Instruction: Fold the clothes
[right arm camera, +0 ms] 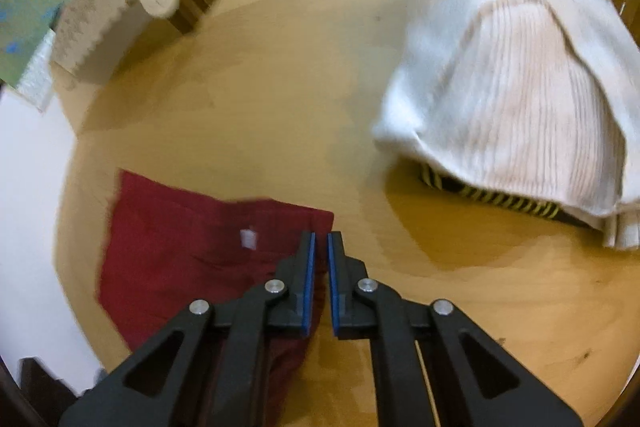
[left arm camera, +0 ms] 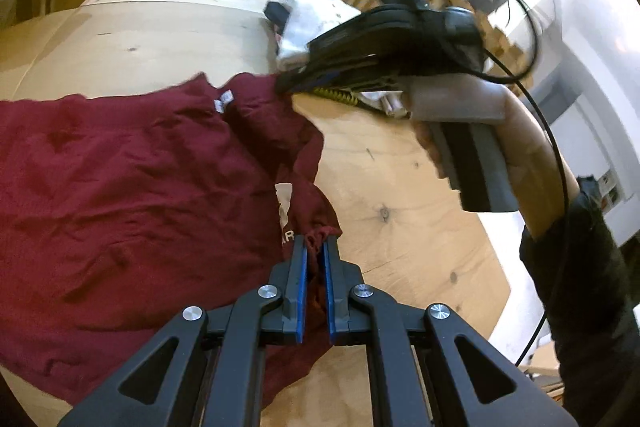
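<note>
- Far left in our left wrist view: the maroon shirt [left arm camera: 132, 195] lies spread and wrinkly over the wooden table [left arm camera: 400, 211], filling most of the left half, white neck tag facing up.
- Moving right, our left gripper [left arm camera: 315, 247] has its blue-padded jaws nearly together with a bunched bit of the shirt's edge clamped between them, right by a pale printed logo. So that one's clenched on fabric, low over the table.
- Further right, our right gripper [left arm camera: 288, 85] comes in from the right, lying almost sideways, its tip at the shirt's far corner near the collar. Our right hand [left arm camera: 516, 147] wraps the grey handle, forearm angled down toward the lower right into a dark sleeve [left arm camera: 580, 267], a black cable looping past it.
- From the right wrist camera, the shirt [right arm camera: 180, 251] sits lower left and the right gripper [right arm camera: 322, 239] has its jaws close together with only a thin gap. The shirt's corner reaches the left finger, but honestly we can't tell whether cloth is pinched in there, the frame's blurry.
- Far right: a folded white ribbed top [right arm camera: 520, 75] sits on something striped yellow and black [right arm camera: 500, 199], well apart from the shirt.
</note>
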`<action>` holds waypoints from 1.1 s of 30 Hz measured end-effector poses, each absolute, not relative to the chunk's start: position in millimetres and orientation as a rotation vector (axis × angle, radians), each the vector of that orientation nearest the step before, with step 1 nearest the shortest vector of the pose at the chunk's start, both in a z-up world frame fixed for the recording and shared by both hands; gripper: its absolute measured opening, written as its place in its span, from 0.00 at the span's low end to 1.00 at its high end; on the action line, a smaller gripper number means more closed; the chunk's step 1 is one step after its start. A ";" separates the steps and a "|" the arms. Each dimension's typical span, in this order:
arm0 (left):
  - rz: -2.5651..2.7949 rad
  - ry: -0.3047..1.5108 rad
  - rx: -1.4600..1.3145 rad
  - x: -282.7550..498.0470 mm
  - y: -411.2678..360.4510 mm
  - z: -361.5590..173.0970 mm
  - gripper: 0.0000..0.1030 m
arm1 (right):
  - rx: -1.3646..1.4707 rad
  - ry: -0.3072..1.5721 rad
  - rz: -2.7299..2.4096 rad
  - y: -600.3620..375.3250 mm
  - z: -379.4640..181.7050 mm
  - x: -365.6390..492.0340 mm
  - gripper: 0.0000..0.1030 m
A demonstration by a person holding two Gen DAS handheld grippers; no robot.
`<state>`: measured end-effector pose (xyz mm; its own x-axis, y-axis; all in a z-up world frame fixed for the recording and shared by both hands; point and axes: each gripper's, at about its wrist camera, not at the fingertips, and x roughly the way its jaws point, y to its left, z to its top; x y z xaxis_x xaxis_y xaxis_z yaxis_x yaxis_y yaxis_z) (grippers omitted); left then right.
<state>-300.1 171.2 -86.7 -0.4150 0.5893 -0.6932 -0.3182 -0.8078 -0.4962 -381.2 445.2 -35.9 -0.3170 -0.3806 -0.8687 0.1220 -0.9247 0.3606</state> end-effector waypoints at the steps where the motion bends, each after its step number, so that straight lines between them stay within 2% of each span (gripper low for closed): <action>1: 2.233 -0.415 -1.242 -299.1 163.3 -84.4 0.06 | 1.590 -0.339 -2.299 441.7 -25.8 -379.3 0.06; 5: 2.260 -0.519 -1.191 -292.1 120.6 -73.8 0.06 | 1.509 -0.327 -2.286 433.0 10.4 -370.7 0.06; 13: 2.363 -0.665 -1.131 -275.0 27.9 -67.3 0.06 | 1.419 -0.218 -2.227 304.6 42.7 -381.7 0.06; 26: 2.438 -0.833 -1.201 -260.6 -82.2 -121.1 0.07 | 1.494 -0.067 -2.155 97.4 -20.8 -434.4 0.06; 31: 2.411 -0.864 -1.297 -272.6 -102.9 -149.4 0.07 | 1.620 0.092 -2.166 66.6 -57.8 -451.5 0.06; 33: 2.401 -0.883 -1.335 -273.6 -108.5 -157.7 0.08 | 1.678 0.153 -2.160 55.1 -72.4 -458.0 0.09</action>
